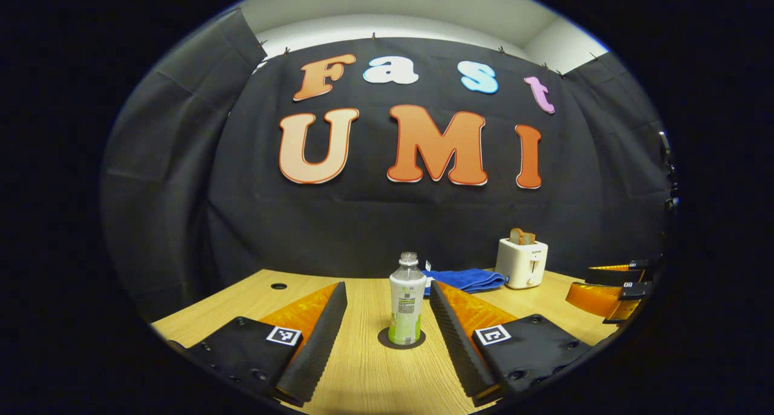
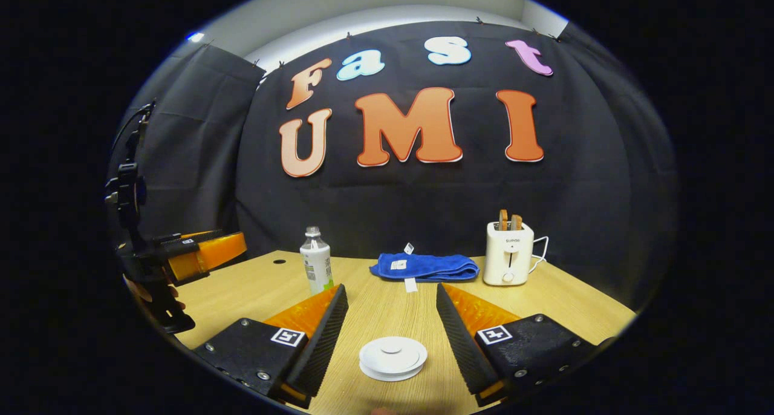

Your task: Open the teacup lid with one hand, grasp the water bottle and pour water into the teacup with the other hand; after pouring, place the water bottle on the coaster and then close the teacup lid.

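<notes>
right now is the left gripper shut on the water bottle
No, the left gripper is open, its fingers apart from the water bottle standing on the coaster.

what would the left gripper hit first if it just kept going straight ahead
Most likely the water bottle. In the left gripper view it stands upright on the dark coaster, centred between the open left gripper fingers, with bare table before it. How far off it is stays unclear.

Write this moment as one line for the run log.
bottle: upright on coaster | teacup lid: on | left gripper: open, bottle between fingers, apart | right gripper: open, over lid
</notes>
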The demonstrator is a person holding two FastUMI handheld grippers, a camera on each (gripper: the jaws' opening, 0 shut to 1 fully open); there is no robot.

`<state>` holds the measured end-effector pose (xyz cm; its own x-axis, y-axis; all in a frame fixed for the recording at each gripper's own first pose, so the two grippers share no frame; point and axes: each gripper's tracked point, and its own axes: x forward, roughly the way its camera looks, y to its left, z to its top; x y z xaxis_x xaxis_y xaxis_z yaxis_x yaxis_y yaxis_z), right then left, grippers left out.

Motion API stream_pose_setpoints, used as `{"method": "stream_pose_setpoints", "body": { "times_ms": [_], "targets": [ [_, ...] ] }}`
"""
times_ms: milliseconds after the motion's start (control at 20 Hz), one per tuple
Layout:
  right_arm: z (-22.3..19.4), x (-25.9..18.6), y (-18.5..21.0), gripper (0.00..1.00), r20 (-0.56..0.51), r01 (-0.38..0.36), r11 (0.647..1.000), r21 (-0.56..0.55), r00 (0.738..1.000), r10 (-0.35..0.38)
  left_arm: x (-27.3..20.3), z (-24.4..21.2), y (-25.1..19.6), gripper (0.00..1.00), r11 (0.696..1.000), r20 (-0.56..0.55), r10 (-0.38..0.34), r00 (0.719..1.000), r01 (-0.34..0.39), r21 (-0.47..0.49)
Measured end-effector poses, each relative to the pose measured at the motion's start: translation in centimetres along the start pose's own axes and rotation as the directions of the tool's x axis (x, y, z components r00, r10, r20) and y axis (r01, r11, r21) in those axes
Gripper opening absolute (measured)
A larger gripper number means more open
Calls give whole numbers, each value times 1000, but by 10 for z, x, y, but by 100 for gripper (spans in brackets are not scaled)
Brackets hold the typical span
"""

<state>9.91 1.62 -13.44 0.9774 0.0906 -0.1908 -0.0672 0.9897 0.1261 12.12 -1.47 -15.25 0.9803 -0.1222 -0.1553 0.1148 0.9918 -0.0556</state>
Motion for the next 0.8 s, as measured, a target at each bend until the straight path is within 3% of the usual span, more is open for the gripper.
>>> {"method": "stream_pose_setpoints", "body": {
  "times_ms": [350, 500, 800],
  "targets": [
    [29, -42, -1, 90, 49, 45, 999, -7, 998, -45, -57, 34, 28, 88, 994, 26, 103, 994, -104, 44],
    [39, -62, 1, 90, 62, 53, 999, 10, 997, -53, -84, 48, 18, 94, 992, 62, 109, 992, -112, 61],
    [79, -106, 8, 90, 121, 69, 997, -27, 991, -66, -116, 78, 10, 94, 993, 91, 110, 990, -112, 21]
  ]
}}
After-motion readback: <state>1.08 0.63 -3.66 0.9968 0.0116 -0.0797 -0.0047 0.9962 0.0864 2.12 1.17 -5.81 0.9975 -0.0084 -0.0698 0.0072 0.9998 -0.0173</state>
